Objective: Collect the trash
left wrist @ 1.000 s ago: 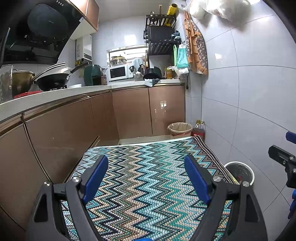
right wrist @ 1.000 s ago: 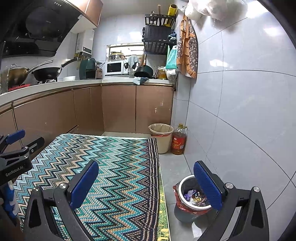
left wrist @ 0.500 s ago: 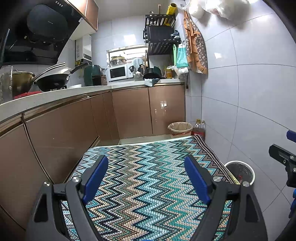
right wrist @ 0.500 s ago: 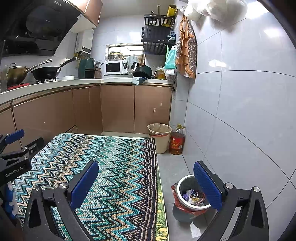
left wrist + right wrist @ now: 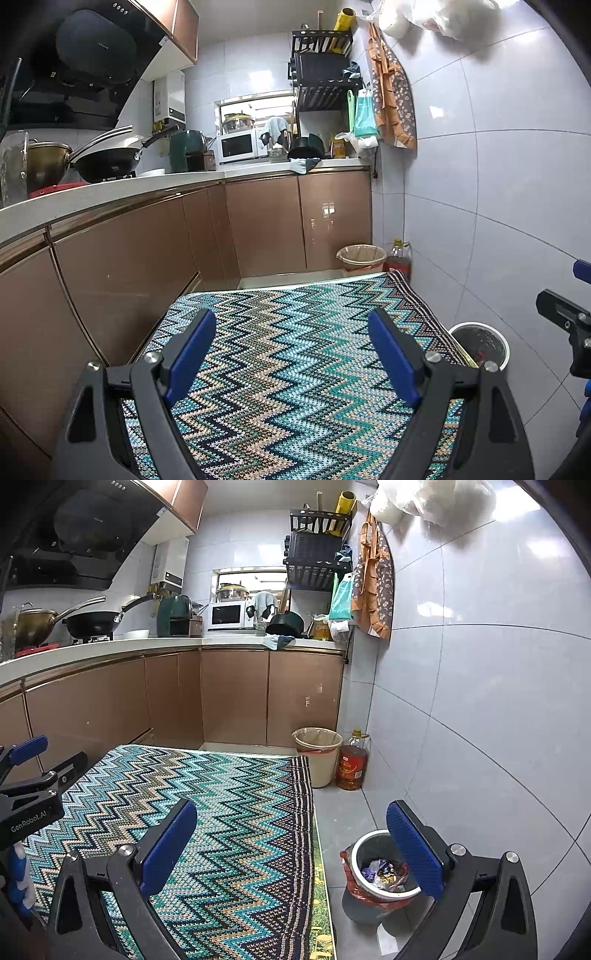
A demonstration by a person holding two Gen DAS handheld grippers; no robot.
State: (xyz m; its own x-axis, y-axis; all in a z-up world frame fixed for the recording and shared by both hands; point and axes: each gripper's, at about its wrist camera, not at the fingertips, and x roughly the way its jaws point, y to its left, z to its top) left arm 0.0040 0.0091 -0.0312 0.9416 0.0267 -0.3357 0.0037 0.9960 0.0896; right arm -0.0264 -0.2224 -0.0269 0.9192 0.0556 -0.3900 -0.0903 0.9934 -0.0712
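Observation:
A small grey trash bin (image 5: 373, 878) with a red liner stands on the floor right of the table and holds wrappers; its rim also shows in the left wrist view (image 5: 480, 341). My left gripper (image 5: 291, 354) is open and empty above the zigzag-patterned tablecloth (image 5: 295, 369). My right gripper (image 5: 291, 843) is open and empty above the cloth's right edge (image 5: 258, 830), its right finger (image 5: 413, 853) in front of the bin. No loose trash shows on the cloth.
A beige bucket bin (image 5: 317, 755) and an oil bottle (image 5: 351, 762) stand by brown cabinets (image 5: 236, 698) at the back. The counter (image 5: 110, 188) on the left carries a wok and microwave. A tiled wall (image 5: 480, 720) closes the right side.
The right gripper has drifted slightly left and forward, so the bins sit a little further left in its view. The left gripper has hardly moved.

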